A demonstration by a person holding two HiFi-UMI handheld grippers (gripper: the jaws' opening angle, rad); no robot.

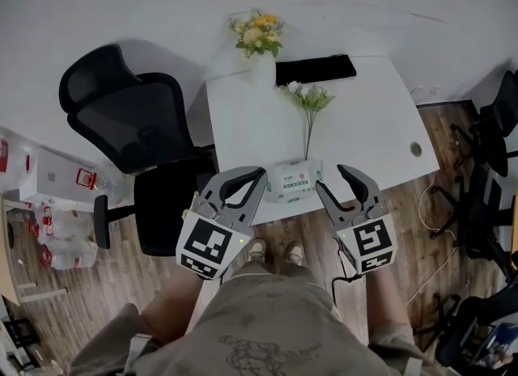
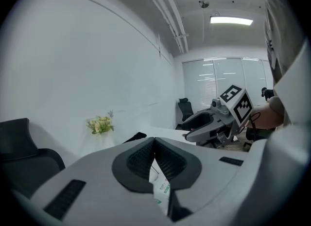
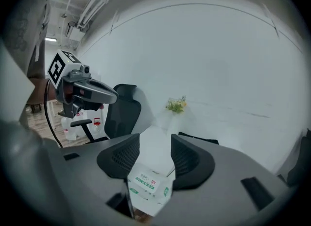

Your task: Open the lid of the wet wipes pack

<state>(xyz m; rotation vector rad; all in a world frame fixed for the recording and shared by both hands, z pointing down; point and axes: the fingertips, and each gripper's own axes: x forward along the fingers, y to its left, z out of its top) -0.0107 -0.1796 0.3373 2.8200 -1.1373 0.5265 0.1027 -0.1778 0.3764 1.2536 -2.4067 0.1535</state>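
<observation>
- The right gripper (image 3: 155,153), a grey two-jaw tool with ribbed black pads, has its jaws spread wide and empty. In its own view the pack shows in the gap between them, but farther off and low in the frame.
- The left gripper (image 2: 154,140), of the same make, has its jaw tips pressed together with nothing between them. Only a sliver of the pack shows below the tips.
- The white rectangular table (image 1: 243,124) fills the middle of the head view, and both grippers hover off its near edge, at lower centre.
- The white soft wet wipes pack with green print (image 1: 291,180) lies at that near edge, between the two grippers and touching neither.
- Its lid (image 1: 298,178), the small panel with a red mark on the top face, seems to lie flat and closed. Its lip is too small to make out.
- The job now is the approach, and I would give each gripper its own part.
- The closed left tips suit pressing down on one end of the pack so it cannot slide off the edge.
- The right jaws should narrow before they arrive, come in low and catch only the lid's free lip.
- Pinching the soft body would drag the whole pack, so lift the lid in an arc about its hinge.
</observation>
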